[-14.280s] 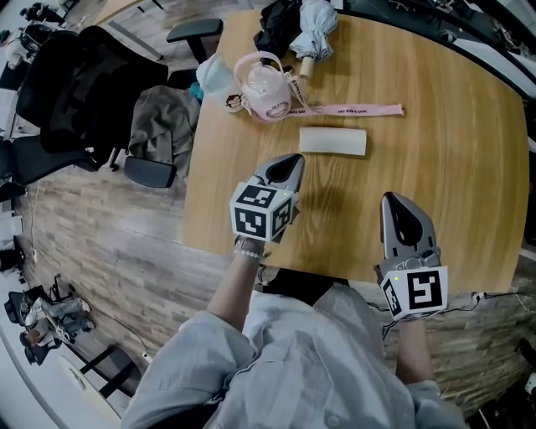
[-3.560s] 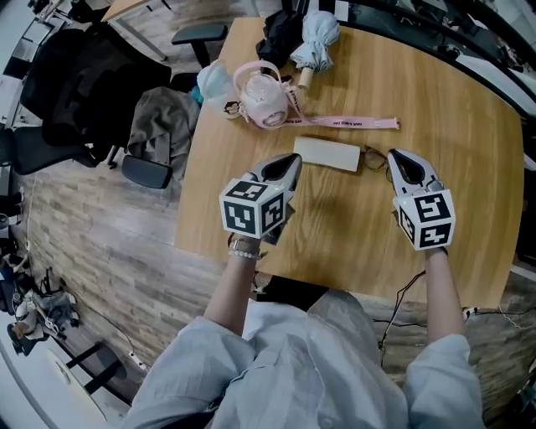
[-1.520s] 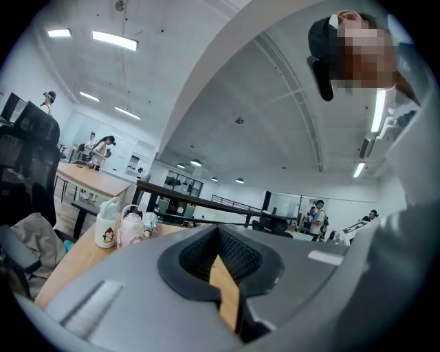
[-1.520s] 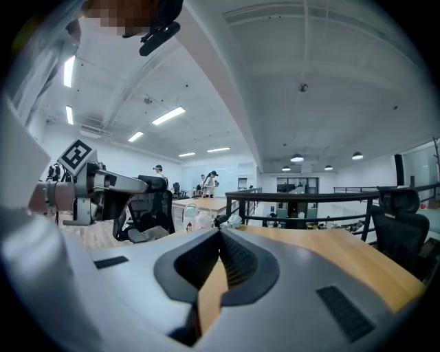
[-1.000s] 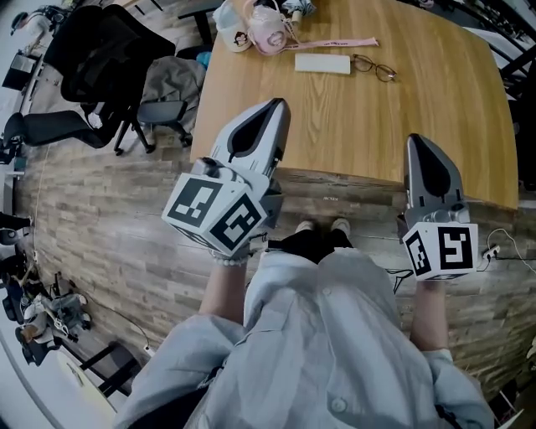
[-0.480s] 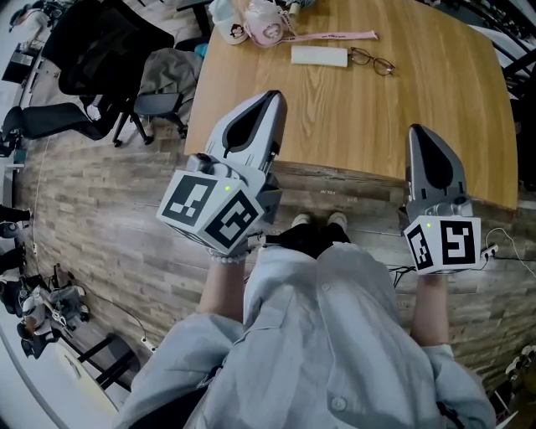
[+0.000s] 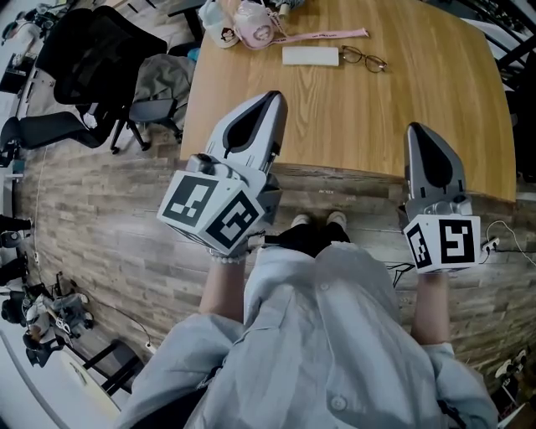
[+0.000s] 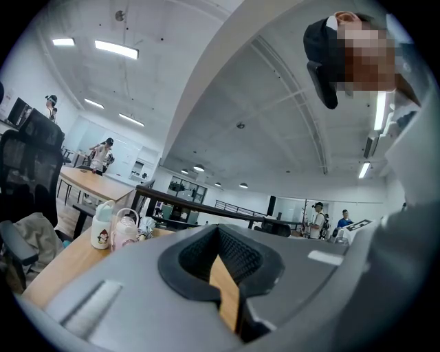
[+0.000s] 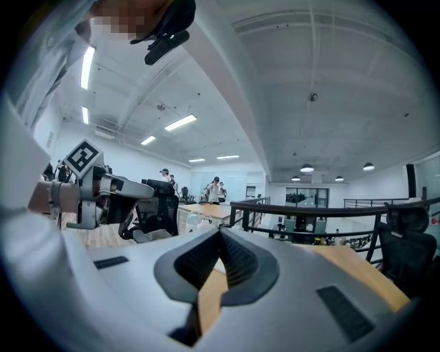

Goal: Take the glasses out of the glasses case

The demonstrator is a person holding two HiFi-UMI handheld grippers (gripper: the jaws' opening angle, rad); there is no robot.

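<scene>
Left gripper, right gripper farther back from table, jaws together, empty; bottle half cropped.

Bright, even light from ceiling strip lamps, soft shadows, strong fisheye bending at edges

My left gripper is held out in front of my torso, pointing forward and about level, jaws together with nothing between them. My right gripper is alongside, well apart, tipped slightly down, jaws fully closed and empty. Both forearms reach forward.
</scene>
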